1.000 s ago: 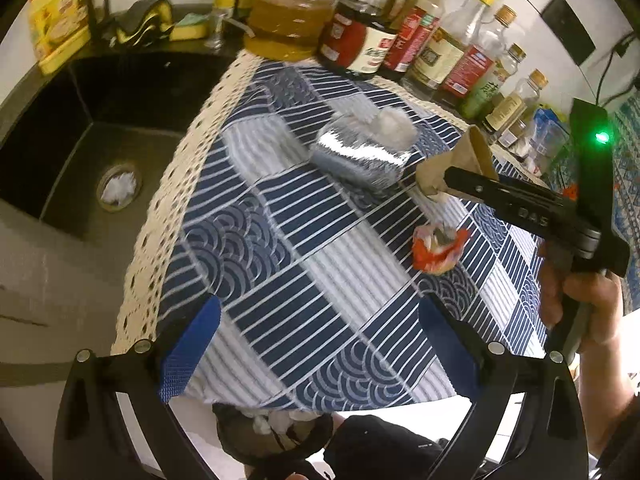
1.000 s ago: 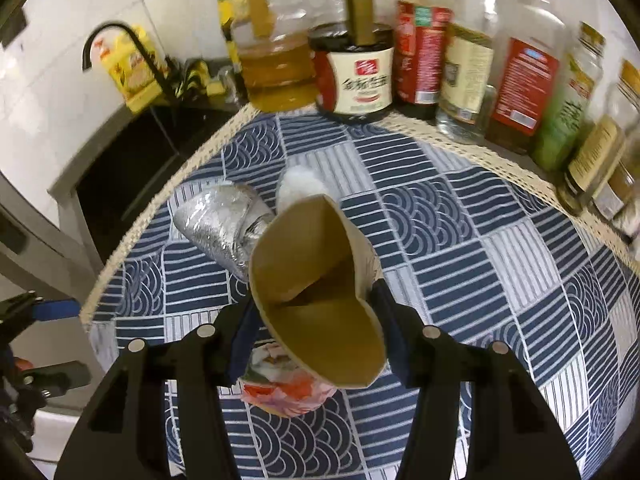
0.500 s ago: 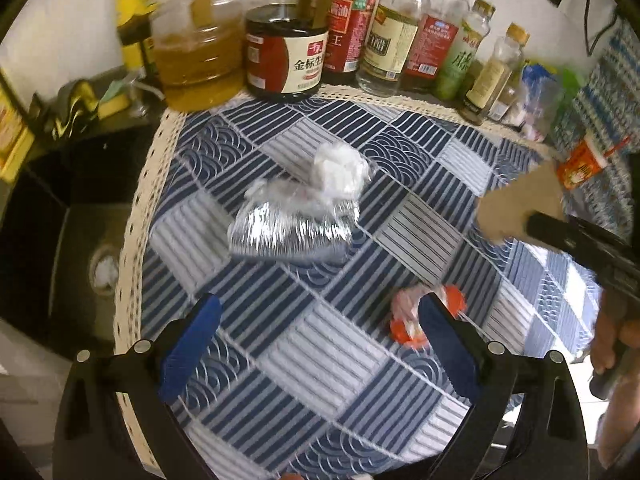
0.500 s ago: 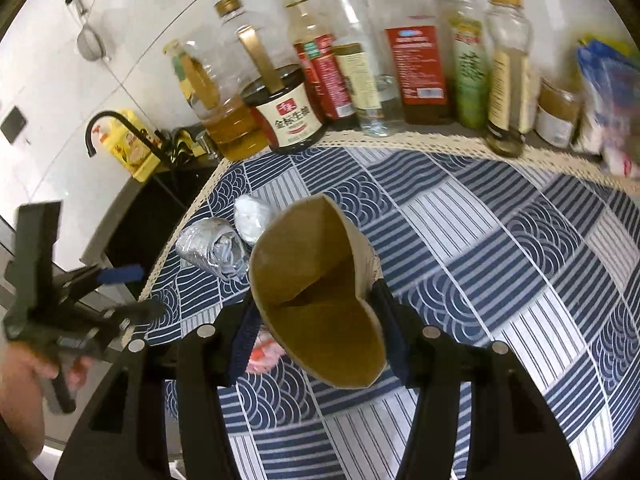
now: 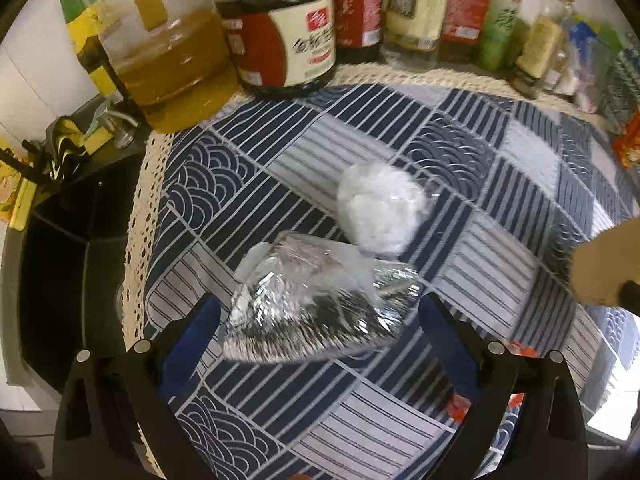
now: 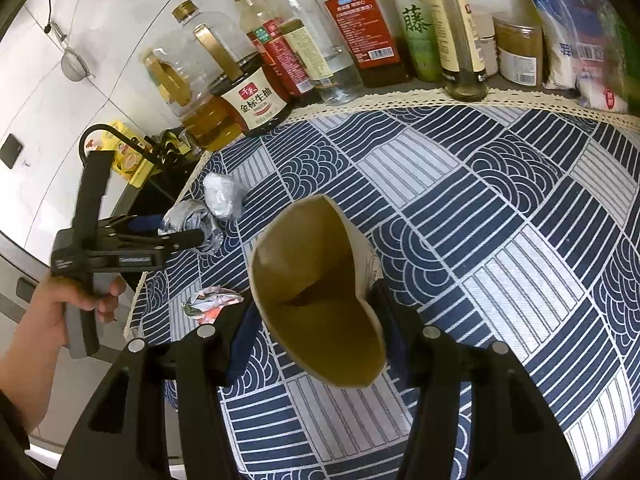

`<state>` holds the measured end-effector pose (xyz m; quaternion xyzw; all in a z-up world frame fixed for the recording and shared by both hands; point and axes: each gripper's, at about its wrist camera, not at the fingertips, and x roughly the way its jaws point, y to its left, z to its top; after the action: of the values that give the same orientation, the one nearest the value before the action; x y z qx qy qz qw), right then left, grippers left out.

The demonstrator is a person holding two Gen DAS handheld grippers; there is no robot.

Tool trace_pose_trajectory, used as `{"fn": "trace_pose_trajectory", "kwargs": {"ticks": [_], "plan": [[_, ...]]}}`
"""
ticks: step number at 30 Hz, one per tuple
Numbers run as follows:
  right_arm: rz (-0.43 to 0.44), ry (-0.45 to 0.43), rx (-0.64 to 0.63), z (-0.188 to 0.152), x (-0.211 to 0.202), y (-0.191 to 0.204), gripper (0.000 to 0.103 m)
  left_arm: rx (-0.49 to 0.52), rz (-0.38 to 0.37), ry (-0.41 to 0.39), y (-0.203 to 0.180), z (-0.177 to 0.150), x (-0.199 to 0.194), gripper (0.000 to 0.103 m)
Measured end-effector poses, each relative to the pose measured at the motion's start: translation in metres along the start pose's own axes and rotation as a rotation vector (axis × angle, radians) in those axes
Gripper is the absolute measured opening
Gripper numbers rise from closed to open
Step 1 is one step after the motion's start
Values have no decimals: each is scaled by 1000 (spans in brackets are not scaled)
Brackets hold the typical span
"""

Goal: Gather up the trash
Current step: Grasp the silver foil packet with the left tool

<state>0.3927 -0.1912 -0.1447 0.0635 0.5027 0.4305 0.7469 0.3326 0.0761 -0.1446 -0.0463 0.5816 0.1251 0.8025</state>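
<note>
the dark soy sauce jug [image 6: 256, 102] reads "金标生抽"; a green bottle [image 6: 418, 28] reads "藤".

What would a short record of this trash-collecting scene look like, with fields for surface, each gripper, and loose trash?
surface: blue patterned tablecloth
right gripper: shut on paper cup, mouth facing the camera
left gripper: open, fingers either side of foil wrapper
loose trash: foil wrapper; white plastic wad beside it; red-and-white wrapper near the table edge
backdrop: bottles along the wall
</note>
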Motion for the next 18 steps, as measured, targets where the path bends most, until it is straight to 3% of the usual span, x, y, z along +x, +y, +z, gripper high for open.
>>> {"fn": "trace_pose_trajectory", "kwargs": {"ticks": [6, 8, 10, 18], "plan": [[18, 18, -5, 2, 3, -6, 55, -8, 9, 22, 3, 1, 11, 95], [26, 20, -12, 3, 3, -6, 55, -20, -11, 28, 4, 1, 14, 82], [32, 21, -18, 5, 4, -6, 54, -35, -20, 24, 6, 2, 14, 78], [65, 25, -28, 7, 2, -10, 55, -62, -14, 10, 6, -3, 3, 77]]}}
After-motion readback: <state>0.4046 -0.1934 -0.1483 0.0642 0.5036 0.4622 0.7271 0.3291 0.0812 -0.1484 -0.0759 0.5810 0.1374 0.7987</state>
